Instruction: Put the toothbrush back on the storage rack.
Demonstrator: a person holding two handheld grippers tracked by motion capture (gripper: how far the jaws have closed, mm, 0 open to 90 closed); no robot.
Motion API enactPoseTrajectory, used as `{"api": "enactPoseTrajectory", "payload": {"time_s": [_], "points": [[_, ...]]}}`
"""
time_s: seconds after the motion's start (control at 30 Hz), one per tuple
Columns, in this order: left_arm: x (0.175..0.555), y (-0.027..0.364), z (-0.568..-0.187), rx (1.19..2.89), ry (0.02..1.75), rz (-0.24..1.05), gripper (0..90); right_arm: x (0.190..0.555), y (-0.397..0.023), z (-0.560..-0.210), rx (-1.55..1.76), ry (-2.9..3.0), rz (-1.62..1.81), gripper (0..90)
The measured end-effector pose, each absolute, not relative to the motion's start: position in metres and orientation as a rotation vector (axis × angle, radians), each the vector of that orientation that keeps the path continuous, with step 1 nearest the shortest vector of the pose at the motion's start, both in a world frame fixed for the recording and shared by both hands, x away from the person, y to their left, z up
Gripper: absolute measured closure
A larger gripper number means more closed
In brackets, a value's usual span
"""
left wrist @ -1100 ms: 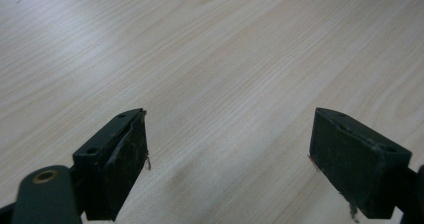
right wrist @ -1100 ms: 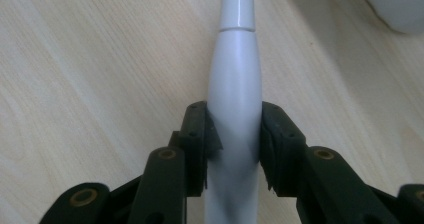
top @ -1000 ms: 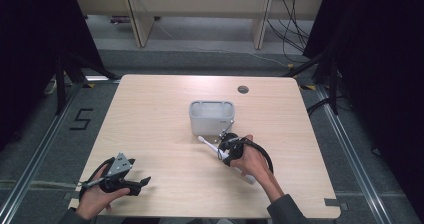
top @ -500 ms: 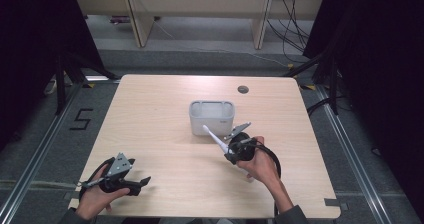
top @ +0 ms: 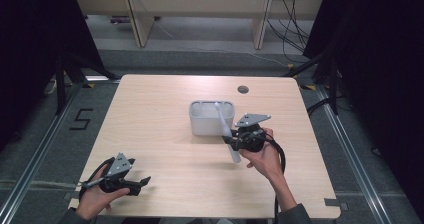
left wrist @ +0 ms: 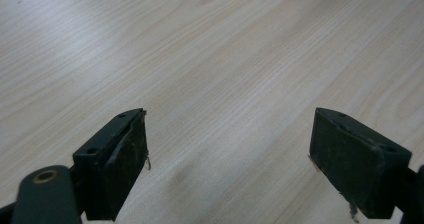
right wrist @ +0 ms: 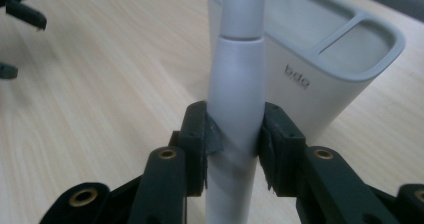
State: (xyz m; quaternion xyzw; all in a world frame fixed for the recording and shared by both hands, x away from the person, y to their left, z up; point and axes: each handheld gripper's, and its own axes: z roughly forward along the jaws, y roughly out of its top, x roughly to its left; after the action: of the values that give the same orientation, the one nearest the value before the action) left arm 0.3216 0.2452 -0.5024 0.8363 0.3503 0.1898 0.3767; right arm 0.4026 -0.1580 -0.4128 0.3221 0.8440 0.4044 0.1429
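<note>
Tongs: right tongs [right wrist: 234, 139] clamp a smooth grey-white pen [right wrist: 236, 109] beside the holder [right wrist: 330, 49]; left tongs [left wrist: 240, 159] gape.

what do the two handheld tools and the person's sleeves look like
Both the left tool and the right tool are black, with blocky black jaws, brass-coloured rivets, a grey three-cornered plate on top and a trailing black cable. The sleeves look grey.
</note>
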Motion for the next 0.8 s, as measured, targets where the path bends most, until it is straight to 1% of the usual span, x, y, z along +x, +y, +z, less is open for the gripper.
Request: {"api": "enactPoseTrajectory", "payload": {"time_s": [0.43, 0.8], "points": [[0.322, 0.245, -0.502, 2.135, 0.894, 0.485, 15.1, 0.415, -0.163, -0.397, 0.937, 2.355, 1.286, 66.8], [0.322, 0.246, -0.503, 2.138, 0.899, 0.488, 15.2, 0.425, -0.168, -0.376, 0.983, 2.272, 1.325, 66.7]]}}
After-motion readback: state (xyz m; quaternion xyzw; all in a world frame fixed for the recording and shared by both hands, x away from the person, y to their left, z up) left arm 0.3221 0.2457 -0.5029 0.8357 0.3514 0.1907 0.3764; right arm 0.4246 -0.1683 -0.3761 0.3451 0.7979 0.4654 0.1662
